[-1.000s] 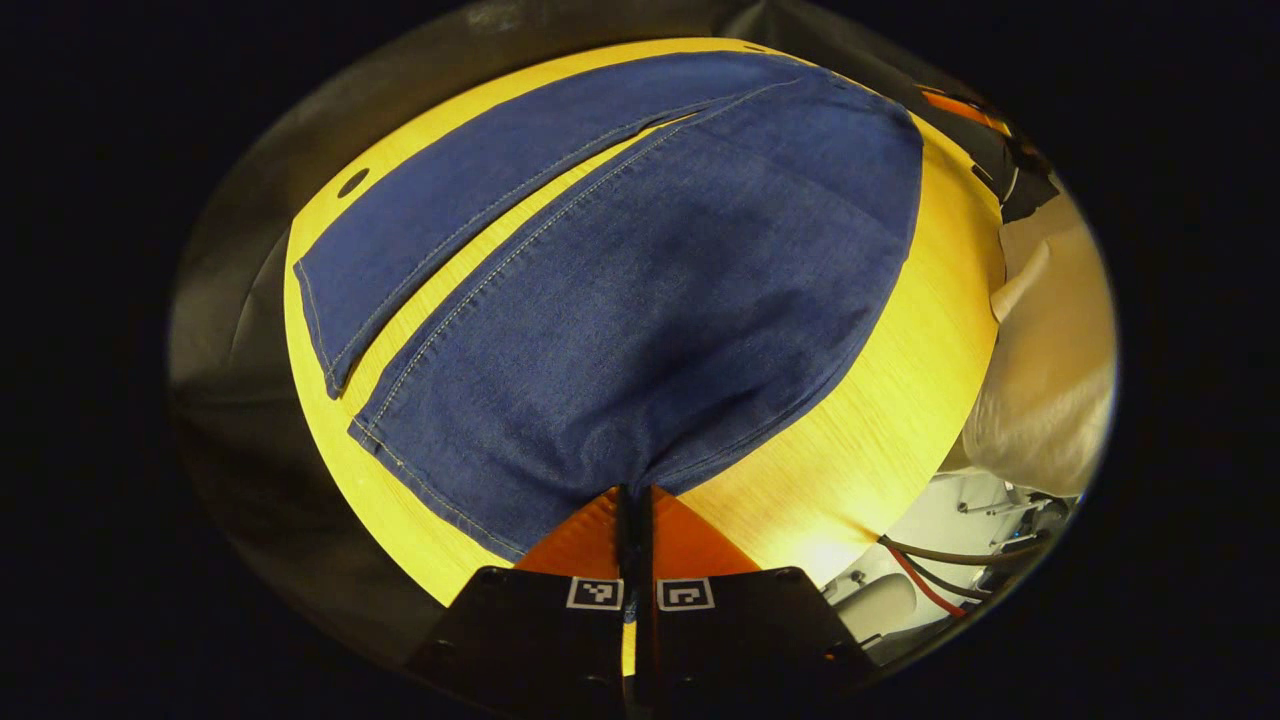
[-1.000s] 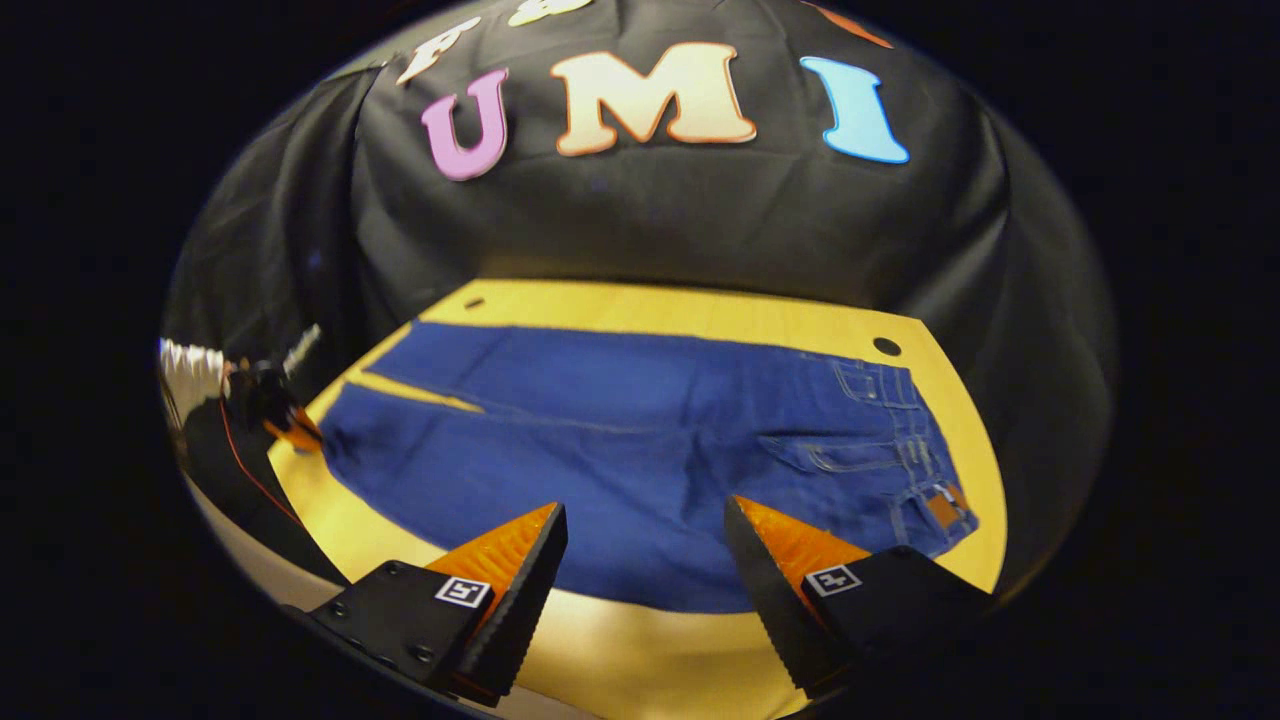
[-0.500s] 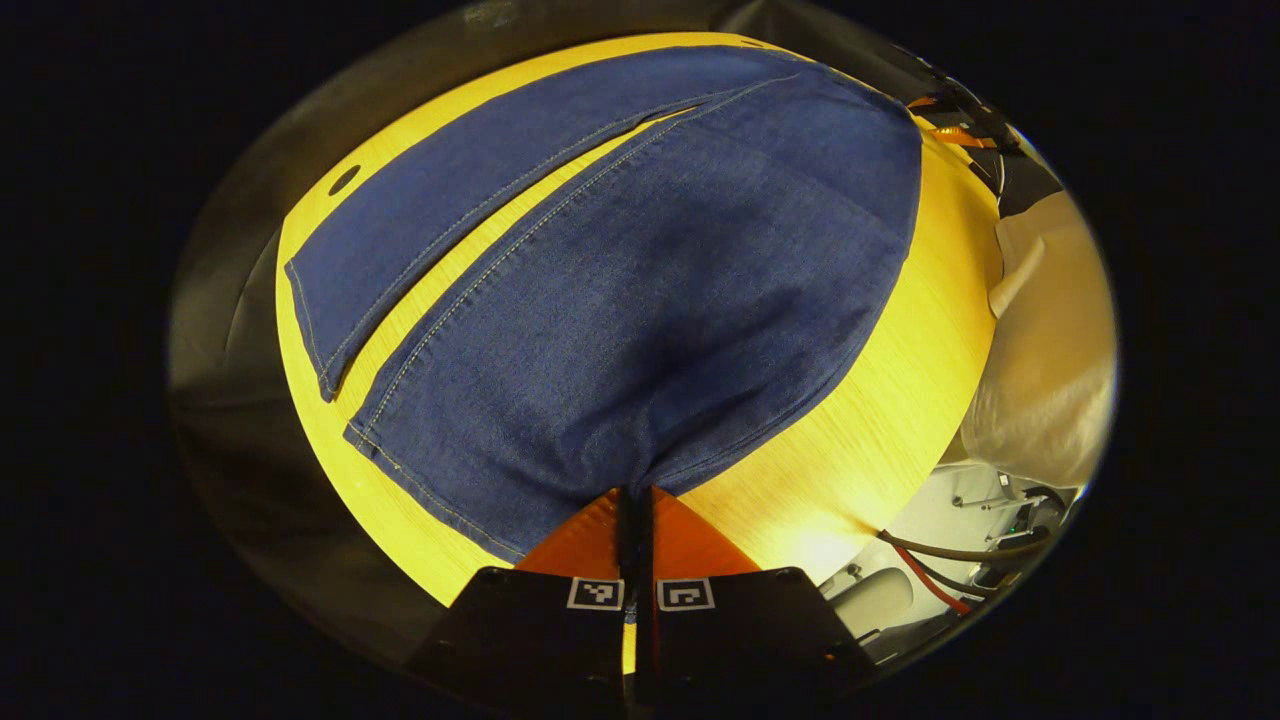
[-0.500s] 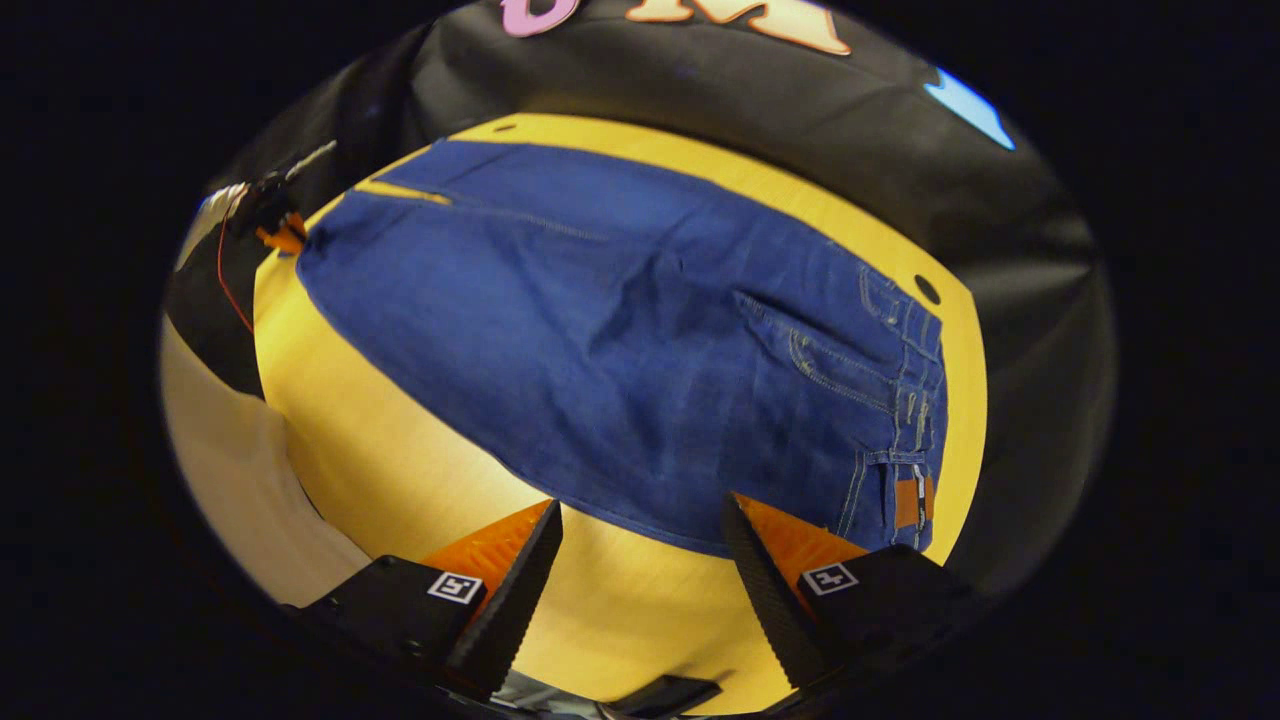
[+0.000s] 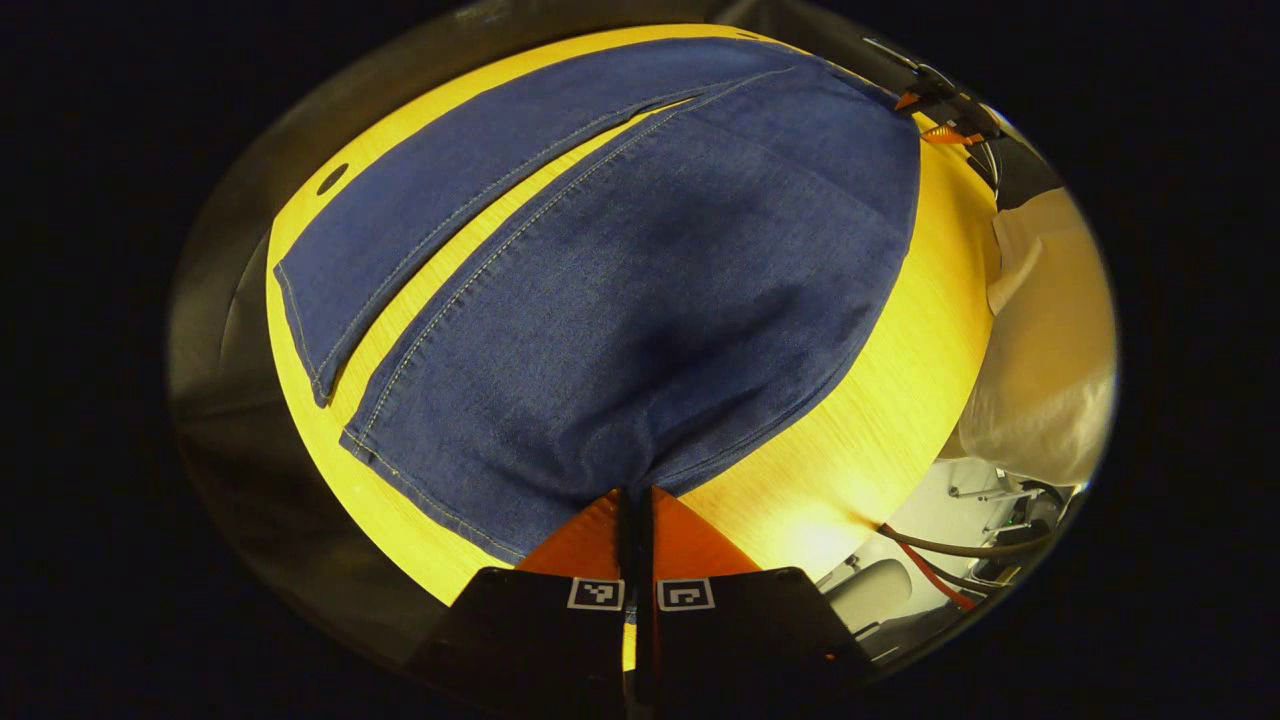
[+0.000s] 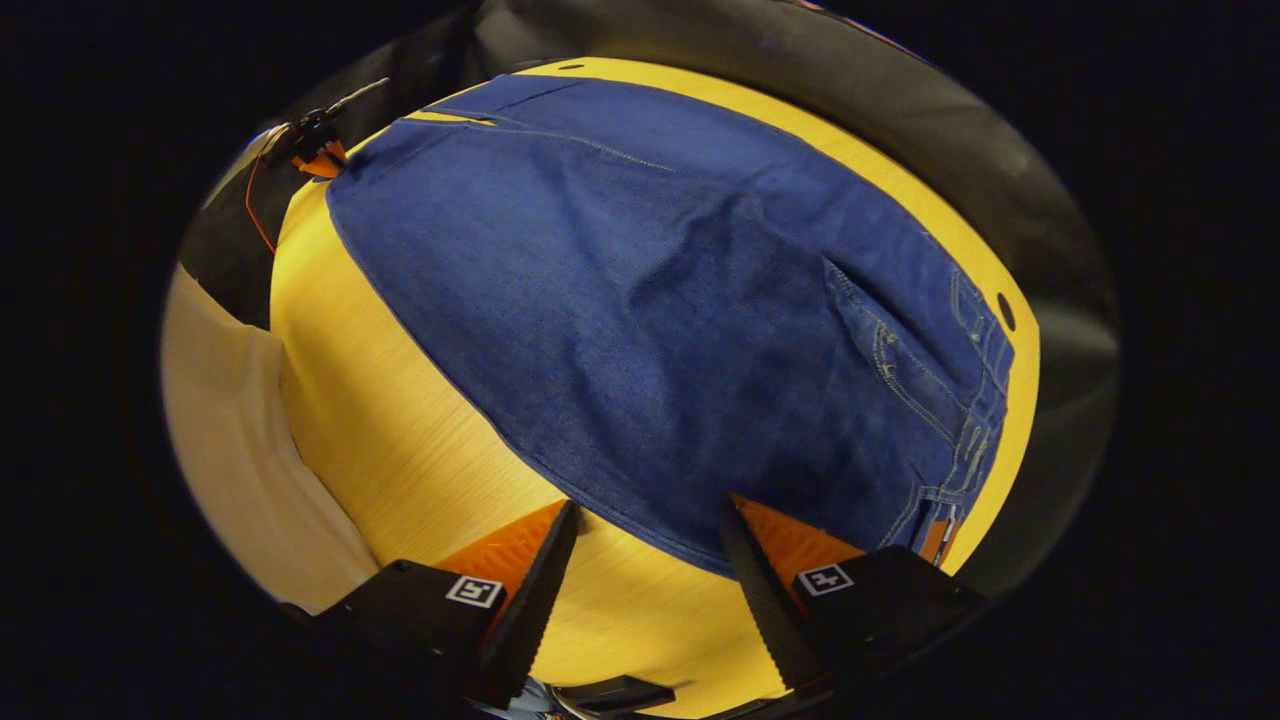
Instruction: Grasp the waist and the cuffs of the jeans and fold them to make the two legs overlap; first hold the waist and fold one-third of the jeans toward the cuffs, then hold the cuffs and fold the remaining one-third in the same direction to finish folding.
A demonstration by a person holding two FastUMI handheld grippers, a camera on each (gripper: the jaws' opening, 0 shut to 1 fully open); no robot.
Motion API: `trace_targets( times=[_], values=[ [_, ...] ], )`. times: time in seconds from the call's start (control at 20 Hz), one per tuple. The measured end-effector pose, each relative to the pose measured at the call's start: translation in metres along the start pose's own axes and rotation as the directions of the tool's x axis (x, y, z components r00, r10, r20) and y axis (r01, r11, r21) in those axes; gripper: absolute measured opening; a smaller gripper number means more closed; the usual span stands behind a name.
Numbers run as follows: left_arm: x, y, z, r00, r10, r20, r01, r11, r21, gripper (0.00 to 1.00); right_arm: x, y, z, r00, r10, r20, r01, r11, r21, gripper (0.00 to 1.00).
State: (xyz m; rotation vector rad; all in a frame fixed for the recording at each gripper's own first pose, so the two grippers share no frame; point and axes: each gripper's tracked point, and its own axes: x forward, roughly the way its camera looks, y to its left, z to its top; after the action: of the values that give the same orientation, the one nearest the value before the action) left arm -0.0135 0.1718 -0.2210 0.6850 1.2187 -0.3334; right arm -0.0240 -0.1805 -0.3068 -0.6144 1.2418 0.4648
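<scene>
**Jeans flat on surface; left jaws clamped on cuff, right jaws released**

The jeans (image 5: 640, 290) lie spread across my yellow wooden surface (image 5: 860, 440), filling the centre of the left gripper view. Two legs run from the lower centre toward the upper right, with a narrow strip of surface showing between them at the upper left. In the right gripper view the jeans (image 6: 680, 300) stretch from upper left to lower right, with the waist (image 6: 975, 400), pocket and belt loops at the right edge of the frame.

My left gripper (image 5: 636, 500) sits at the bottom centre of its view, jaws clenched together on the near leg's cuff edge, denim bunched where it enters them.

My right gripper (image 6: 645, 560) sits at the bottom of its view, jaws released and spread wide, the near edge of the jeans lying between them. Whether either touches the cloth, I cannot tell.

The other gripper (image 6: 318, 150) appears small at upper left, at the cuff end.
</scene>
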Motion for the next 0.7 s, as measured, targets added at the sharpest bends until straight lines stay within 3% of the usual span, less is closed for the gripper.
trace_targets(
  times=[0.05, 0.1, 0.15, 0.25, 0.35, 0.55, 0.6, 0.7],
  values=[
    [0.000, 0.000, 0.001, 1.000, -0.001, -0.004, 0.001, 1.000, 0.001, 0.00, 0.001, -0.002, -0.001, 1.000, 0.003, -0.007, -0.003, 1.000, -0.006, 0.82],
    [0.000, 0.000, 0.000, 1.000, -0.001, -0.007, 0.001, 1.000, 0.004, 0.00, 0.001, -0.002, 0.000, 1.000, 0.002, 0.001, -0.002, 1.000, -0.011, 0.91],
    [0.001, 0.000, 0.000, 1.000, -0.003, -0.014, 0.003, 1.000, 0.007, 0.00, 0.002, -0.002, -0.003, 1.000, -0.001, -0.007, 0.001, 1.000, -0.013, 0.92],
    [0.000, 0.000, 0.000, 1.000, -0.002, -0.020, 0.002, 1.000, 0.008, 0.00, 0.002, -0.004, -0.003, 1.000, -0.002, 0.005, 0.002, 1.000, -0.009, 0.91],
    [0.000, 0.000, 0.000, 1.000, -0.004, -0.021, 0.004, 1.000, 0.003, 0.00, -0.001, -0.008, -0.001, 1.000, -0.010, 0.008, 0.010, 1.000, 0.018, 0.83],
    [0.002, 0.002, 0.000, 1.000, -0.013, -0.027, 0.012, 0.999, -0.040, 0.00, 0.000, -0.014, 0.014, 0.995, -0.050, 0.083, 0.046, 0.998, 0.050, 0.33],
    [0.002, 0.003, -0.001, 1.000, -0.013, -0.028, 0.012, 0.999, -0.045, 0.00, 0.000, -0.014, 0.015, 0.993, -0.065, 0.096, 0.059, 0.996, 0.072, 0.25],
    [0.002, 0.003, 0.000, 1.000, -0.010, -0.020, 0.009, 0.998, -0.060, 0.00, 0.003, -0.012, 0.014, 0.991, -0.079, 0.104, 0.065, 0.990, 0.127, 0.18]
  ],
)
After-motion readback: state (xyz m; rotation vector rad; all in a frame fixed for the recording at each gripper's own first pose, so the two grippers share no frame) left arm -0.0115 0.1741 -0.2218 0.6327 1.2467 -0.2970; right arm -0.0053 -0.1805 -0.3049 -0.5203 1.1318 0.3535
